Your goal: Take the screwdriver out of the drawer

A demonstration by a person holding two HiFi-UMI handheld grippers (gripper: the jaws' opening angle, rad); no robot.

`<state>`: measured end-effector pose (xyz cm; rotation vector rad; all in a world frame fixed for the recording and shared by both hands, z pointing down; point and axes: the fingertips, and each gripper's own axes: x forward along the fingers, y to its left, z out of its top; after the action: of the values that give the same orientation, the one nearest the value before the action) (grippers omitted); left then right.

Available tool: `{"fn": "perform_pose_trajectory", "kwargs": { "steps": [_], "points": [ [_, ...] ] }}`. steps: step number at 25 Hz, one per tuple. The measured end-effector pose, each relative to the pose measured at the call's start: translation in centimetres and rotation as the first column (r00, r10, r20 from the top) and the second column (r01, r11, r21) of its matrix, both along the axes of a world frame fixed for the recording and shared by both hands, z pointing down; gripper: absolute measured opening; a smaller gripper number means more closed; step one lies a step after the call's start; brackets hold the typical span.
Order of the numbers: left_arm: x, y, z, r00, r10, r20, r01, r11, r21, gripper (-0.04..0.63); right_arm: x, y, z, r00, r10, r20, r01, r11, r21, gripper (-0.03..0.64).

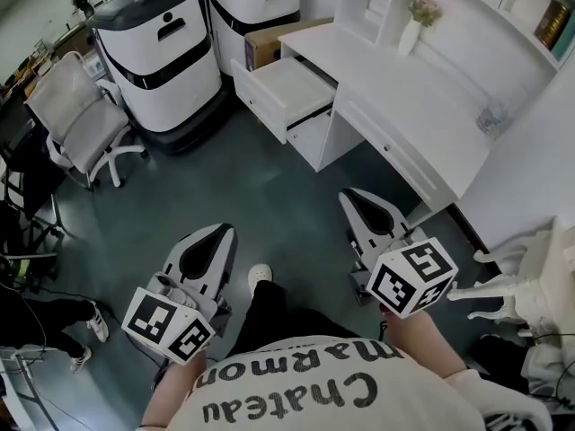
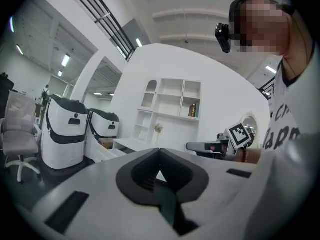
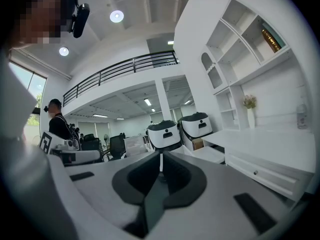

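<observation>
Out in front of your waist you carry two grippers, the left gripper (image 1: 221,232) and the right gripper (image 1: 353,196), each with jaws pressed together on nothing, probably because the one open drawer (image 1: 295,84) of the desk (image 1: 404,97) lies well ahead. No screwdriver shows in any view; the drawer's visible floor looks bare. Two white machines (image 1: 160,52) stand beside it.

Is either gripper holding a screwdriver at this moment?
No: the left gripper and the right gripper each show their jaws closed together with nothing between them.
</observation>
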<state>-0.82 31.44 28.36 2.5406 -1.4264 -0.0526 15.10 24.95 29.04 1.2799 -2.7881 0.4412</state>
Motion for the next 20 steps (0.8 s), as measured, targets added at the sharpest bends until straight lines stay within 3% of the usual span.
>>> {"fn": "perform_pose_trajectory", "kwargs": {
  "steps": [10, 20],
  "points": [
    [-1.5, -10.0, -0.6, 0.997, 0.076, -0.011, -0.076, 0.997, 0.014, 0.023, -3.2, -7.6, 0.2, 1.000, 0.010, -0.013, -0.010, 1.000, -0.014, 0.038],
    [-6.0, -21.3, -4.0, 0.991, 0.136, 0.014, -0.136, 0.990, 0.044, 0.023, -8.1, -18.2, -3.1, 0.999, 0.045, 0.005, -0.045, 0.998, 0.032, 0.038]
  ]
}}
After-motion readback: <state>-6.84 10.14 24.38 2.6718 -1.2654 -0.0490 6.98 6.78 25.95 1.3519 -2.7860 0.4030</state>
